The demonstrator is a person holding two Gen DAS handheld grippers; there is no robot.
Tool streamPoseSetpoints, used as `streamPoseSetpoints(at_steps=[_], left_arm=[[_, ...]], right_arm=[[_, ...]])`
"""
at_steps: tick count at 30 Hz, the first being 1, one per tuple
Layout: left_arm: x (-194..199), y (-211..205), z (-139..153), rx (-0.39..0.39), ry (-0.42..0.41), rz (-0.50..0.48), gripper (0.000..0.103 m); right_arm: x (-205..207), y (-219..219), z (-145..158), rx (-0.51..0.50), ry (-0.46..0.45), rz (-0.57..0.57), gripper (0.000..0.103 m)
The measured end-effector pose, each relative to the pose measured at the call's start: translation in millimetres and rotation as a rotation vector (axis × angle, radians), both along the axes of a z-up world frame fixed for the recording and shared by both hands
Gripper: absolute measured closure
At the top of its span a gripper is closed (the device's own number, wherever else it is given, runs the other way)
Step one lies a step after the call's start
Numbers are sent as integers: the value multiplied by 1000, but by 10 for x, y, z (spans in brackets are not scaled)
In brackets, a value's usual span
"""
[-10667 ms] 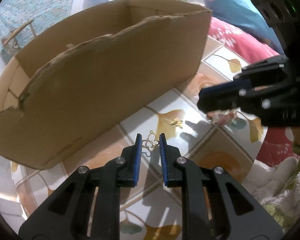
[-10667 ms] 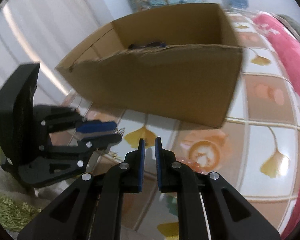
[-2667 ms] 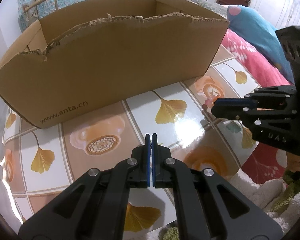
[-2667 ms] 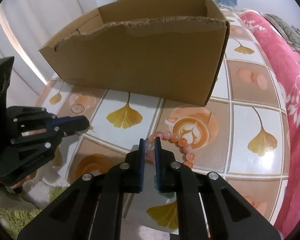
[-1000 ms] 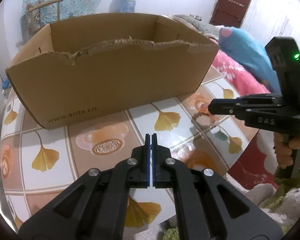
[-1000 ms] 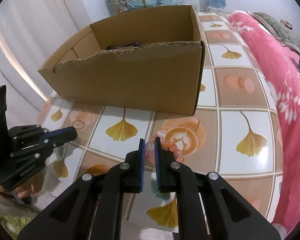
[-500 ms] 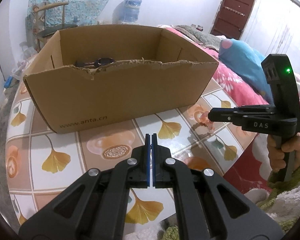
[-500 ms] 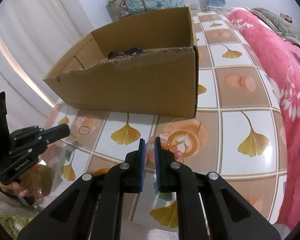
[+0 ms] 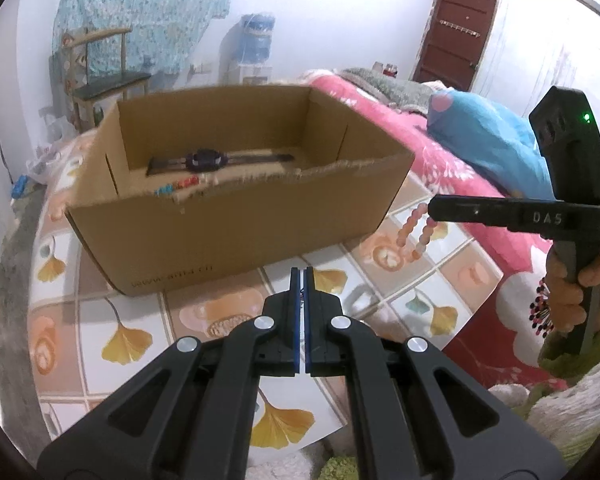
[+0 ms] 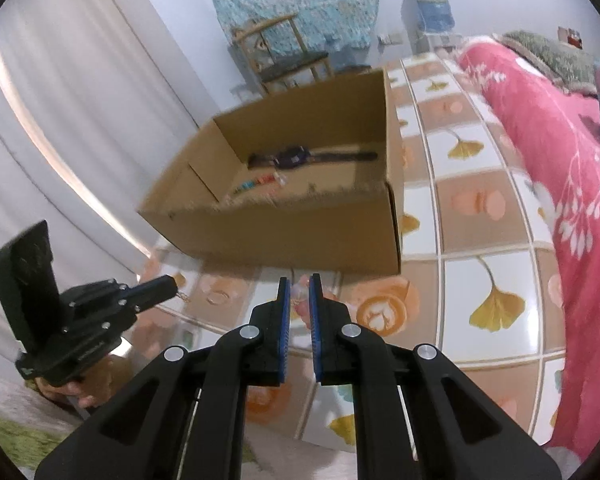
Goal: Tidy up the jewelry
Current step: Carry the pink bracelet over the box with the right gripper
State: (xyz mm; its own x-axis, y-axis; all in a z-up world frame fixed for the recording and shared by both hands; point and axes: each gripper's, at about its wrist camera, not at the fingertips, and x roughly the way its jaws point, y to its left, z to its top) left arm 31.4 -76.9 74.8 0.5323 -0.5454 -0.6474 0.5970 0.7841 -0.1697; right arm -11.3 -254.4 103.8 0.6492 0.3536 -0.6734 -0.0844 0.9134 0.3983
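Right hand-held gripper [image 10: 298,288] clamped on pink round-bead bracelet [image 9: 414,232], lifted clear of the tiled ginkgo-pattern counter [image 9: 428,304], right of the open brown cardboard box [image 9: 236,224]. Left hand-held gripper [image 9: 302,276] pressed together on a thin gold chain [image 10: 183,295], barely visible. Step: carrying to the box. Next: bring the bracelet over the torn near rim, then release inside
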Motion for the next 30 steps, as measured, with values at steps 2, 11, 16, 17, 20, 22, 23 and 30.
streamPoseSetpoints(at_steps=[2, 11, 16, 17, 20, 22, 23, 30], left_arm=[[-9, 13, 125, -15, -19, -6, 102], [115, 45, 755, -72, -179, -64, 102], [432, -85, 902, -98, -203, -74, 102], [539, -123, 887, -108, -183, -73, 102], [774, -255, 789, -112, -123, -75, 102], [935, -349, 659, -112, -62, -91, 102], [1022, -402, 578, -113, -30, -100, 102], [1276, -420, 256, -108, 71, -67, 78]], right_arm=[[-24, 10, 158, -2, -33, 9, 93], [80, 79, 797, -28, -202, 79, 93], [369, 66, 882, -34, -256, 76, 93], [451, 51, 859, -23, -254, 72, 93], [648, 10, 773, 4, -245, 59, 93], [727, -12, 715, 13, -237, 54, 93], [773, -19, 672, 17, -227, 53, 93], [995, -102, 481, 26, -162, 56, 93]])
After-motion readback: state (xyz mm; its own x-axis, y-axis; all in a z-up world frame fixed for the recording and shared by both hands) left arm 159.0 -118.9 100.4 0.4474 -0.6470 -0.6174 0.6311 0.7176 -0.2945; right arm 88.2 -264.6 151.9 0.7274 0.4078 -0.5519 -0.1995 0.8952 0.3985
